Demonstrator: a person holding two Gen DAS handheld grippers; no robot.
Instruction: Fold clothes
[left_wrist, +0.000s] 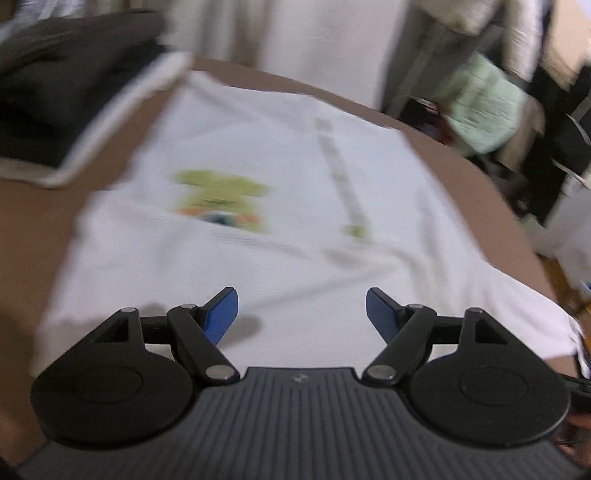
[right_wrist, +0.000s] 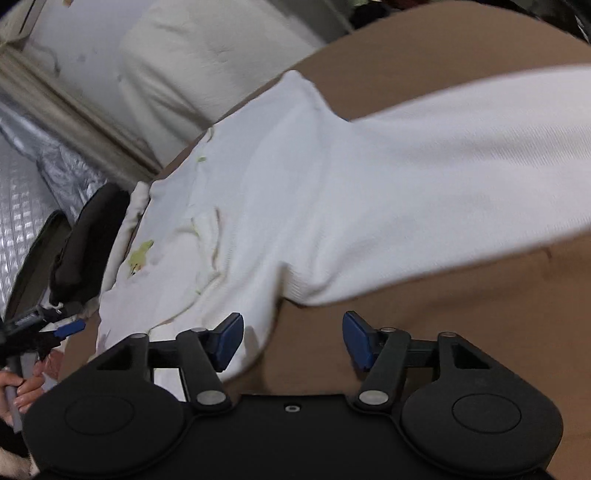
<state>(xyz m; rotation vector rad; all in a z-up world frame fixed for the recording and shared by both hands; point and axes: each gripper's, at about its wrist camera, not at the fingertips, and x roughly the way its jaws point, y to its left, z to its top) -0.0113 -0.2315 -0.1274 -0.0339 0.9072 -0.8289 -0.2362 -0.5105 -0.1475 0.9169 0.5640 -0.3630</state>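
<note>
The white shirt (left_wrist: 280, 192) spread on the tabletop (right_wrist: 443, 295) looks soft and floppy, best pinched at a hem, with left tongs (left_wrist: 302, 314) and right tongs (right_wrist: 293, 341) both held spread, empty.

White shirt (left_wrist: 280, 206) (green print) spread flat, sleeve (right_wrist: 461, 147) outstretched.

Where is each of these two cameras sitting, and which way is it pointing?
Left wrist view: sits on the left hand-held gripper, looking along its open blue fingers over a white shirt spread on a brown table.
Right wrist view: sits on the right hand-held gripper, open, above the shirt's sleeve; at the left edge a hand holds the other gripper.
Shared: the shirt, the table and the dark folded clothes.
</note>
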